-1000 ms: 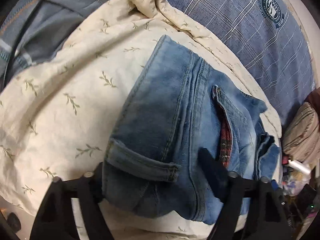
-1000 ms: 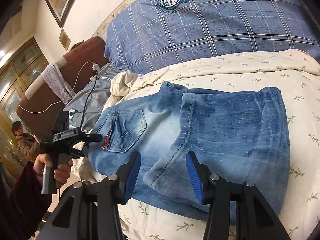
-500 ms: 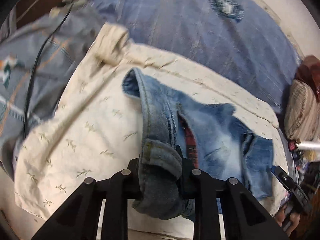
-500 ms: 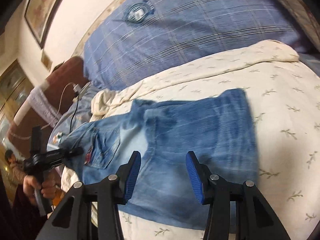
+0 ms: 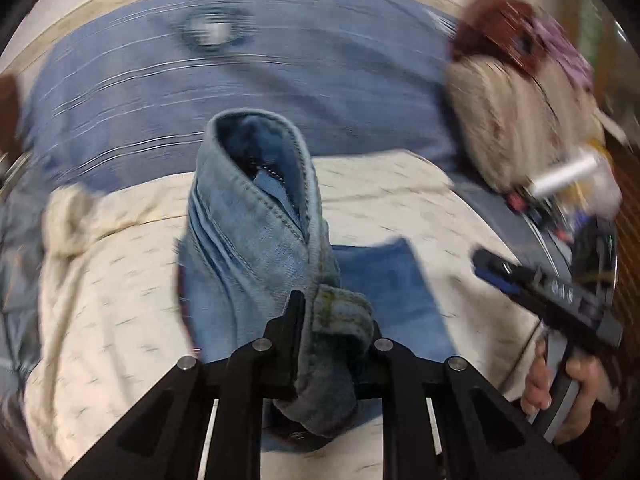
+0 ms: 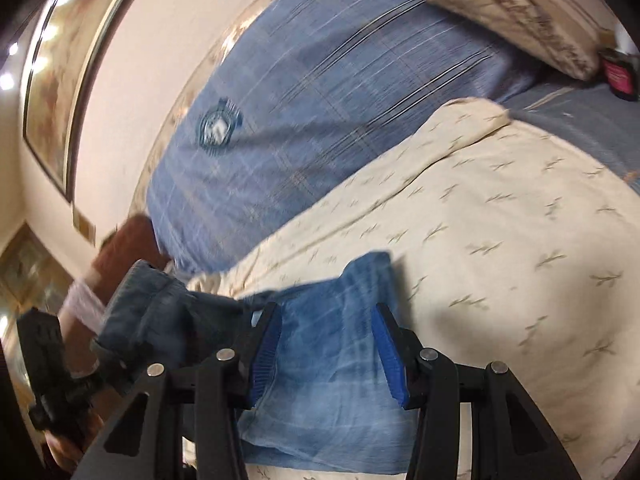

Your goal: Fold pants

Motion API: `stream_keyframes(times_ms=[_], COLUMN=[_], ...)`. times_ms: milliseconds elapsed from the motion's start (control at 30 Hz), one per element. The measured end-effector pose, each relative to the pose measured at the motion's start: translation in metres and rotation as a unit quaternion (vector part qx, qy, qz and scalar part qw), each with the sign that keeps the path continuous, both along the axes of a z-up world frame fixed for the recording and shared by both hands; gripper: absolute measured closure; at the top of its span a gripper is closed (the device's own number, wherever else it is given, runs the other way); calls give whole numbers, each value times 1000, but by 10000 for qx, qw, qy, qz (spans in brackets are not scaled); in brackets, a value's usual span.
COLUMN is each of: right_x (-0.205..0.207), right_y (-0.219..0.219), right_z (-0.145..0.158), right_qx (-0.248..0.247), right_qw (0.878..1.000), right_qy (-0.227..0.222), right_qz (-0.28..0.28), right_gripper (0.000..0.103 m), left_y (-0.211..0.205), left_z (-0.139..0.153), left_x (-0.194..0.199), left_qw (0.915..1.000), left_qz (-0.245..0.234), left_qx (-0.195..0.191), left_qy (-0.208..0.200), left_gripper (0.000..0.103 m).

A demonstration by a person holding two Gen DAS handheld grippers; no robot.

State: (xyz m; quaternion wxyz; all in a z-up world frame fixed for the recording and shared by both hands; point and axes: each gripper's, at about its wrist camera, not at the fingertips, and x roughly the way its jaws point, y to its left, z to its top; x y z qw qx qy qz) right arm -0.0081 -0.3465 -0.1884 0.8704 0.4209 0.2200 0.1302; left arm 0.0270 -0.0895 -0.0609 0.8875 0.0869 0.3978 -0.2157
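Light blue denim pants (image 5: 256, 240) lie on a cream leaf-print bedspread (image 5: 112, 320). My left gripper (image 5: 334, 332) is shut on the waistband end and holds it lifted, so the denim stands up in a fold before the camera. In the right wrist view the pants (image 6: 332, 360) lie flat below my right gripper (image 6: 326, 352), which is open with its blue pads over the leg part. The lifted waistband and my left gripper (image 6: 108, 354) show at the left there. My right gripper (image 5: 500, 272) shows at the right in the left wrist view.
A blue plaid pillow (image 6: 320, 92) with a round badge lies behind the bedspread (image 6: 500, 240). A striped beige cushion (image 6: 504, 4) and small items lie at the far right. A brown headboard (image 6: 120, 240) and a framed picture (image 6: 60, 92) are at the left.
My left gripper closed on the waistband and lifted it up and over toward the leg side. My right gripper stayed open and tilted, moving along the legs.
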Motion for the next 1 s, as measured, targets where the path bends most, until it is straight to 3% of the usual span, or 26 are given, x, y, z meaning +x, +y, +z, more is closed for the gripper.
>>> stream_keyframes(times_ms=[100, 233, 300, 400, 433, 467, 533, 633, 800, 933, 1000], right_x=[-5, -7, -6, -2, 3, 6, 14, 30, 49, 54, 55], right_y=[-20, -40, -45, -49, -46, -42, -31, -4, 30, 48, 59], right_z=[-6, -16, -21, -22, -21, -20, -19, -17, -20, -24, -18], right_qx=[246, 609, 888, 1220, 1247, 1224, 1144, 812, 408, 512, 238], right_qw=[9996, 9981, 9960, 9923, 9917, 9918, 9918, 9920, 9895, 9860, 9872], right_qy=[31, 112, 111, -70, -92, -79, 8, 320, 642, 652, 570], right_qz=[-127, -77, -3, 186, 287, 370, 573, 912, 1225, 1443, 1473], right_gripper=[52, 52, 39, 32, 30, 30, 30, 30, 30, 30, 31], left_y=[-46, -67, -62, -37, -28, -20, 0, 35, 83, 83, 78], left_z=[-36, -79, -74, -41, -30, -22, -12, -12, -38, -60, -66], left_x=[-3, -10, -22, -43, -49, -52, -53, -40, -13, -8, -14], left_qw=[9986, 9938, 9931, 9857, 9855, 9861, 9877, 9942, 9986, 9949, 9959], left_qz=[-414, -757, -993, -1525, -1553, -1531, -1421, -948, -175, -91, -173], left_qx=[159, 191, 61, -585, -638, -645, -628, -496, -414, -664, -530], left_qy=[273, 790, 623, 407, 231, 73, -156, -147, 296, 758, 717], left_gripper=[88, 83, 76, 61, 49, 41, 41, 41, 41, 41, 41])
